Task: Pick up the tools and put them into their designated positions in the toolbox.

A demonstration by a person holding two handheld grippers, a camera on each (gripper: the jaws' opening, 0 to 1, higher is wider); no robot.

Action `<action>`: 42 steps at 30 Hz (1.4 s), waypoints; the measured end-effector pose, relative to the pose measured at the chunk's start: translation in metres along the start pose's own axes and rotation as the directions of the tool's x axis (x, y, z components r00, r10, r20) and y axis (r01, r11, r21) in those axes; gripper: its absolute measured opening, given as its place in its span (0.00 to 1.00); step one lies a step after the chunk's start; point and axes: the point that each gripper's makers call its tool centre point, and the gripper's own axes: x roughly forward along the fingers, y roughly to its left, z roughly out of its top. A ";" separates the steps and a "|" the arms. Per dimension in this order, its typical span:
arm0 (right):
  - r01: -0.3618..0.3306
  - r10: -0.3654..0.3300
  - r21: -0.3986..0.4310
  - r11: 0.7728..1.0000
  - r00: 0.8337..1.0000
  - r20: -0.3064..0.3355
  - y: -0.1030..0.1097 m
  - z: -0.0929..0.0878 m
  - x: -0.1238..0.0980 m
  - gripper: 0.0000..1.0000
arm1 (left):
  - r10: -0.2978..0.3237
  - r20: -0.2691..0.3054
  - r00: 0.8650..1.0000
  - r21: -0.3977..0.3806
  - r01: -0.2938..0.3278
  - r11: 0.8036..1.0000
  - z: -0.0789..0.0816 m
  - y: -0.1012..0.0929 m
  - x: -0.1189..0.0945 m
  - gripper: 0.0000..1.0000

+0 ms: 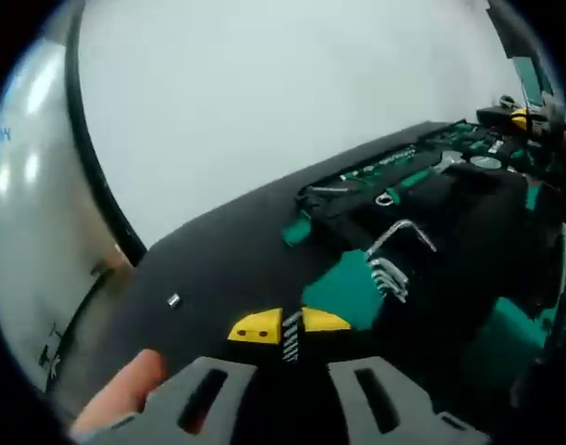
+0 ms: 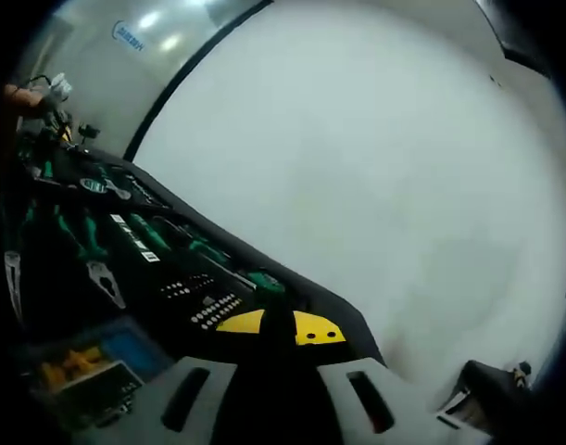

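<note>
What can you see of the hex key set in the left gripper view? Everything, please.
The hex key set is a cluster of bare silver metal L-shaped keys. One larger key stands out, its bent arm angled up and to the right; several shorter keys bunch side by side just below it. They lie on the dark toolbox interior, beside a teal patch that looks like their holder, though blur hides the join. No gripper touches them.

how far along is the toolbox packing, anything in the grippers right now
Mostly packed, it seems: the toolbox already holds screwdrivers and pliers in their slots. Neither the left gripper nor the right gripper holds anything; both are open. Possibly left: the hex key set lying on the toolbox by a teal piece.
</note>
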 end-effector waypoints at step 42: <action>-0.896 0.900 0.132 0.425 0.433 0.041 0.419 0.258 0.094 0.07 | 0.019 0.345 0.939 -0.027 -0.010 1.000 0.004 -0.003 -0.006 0.00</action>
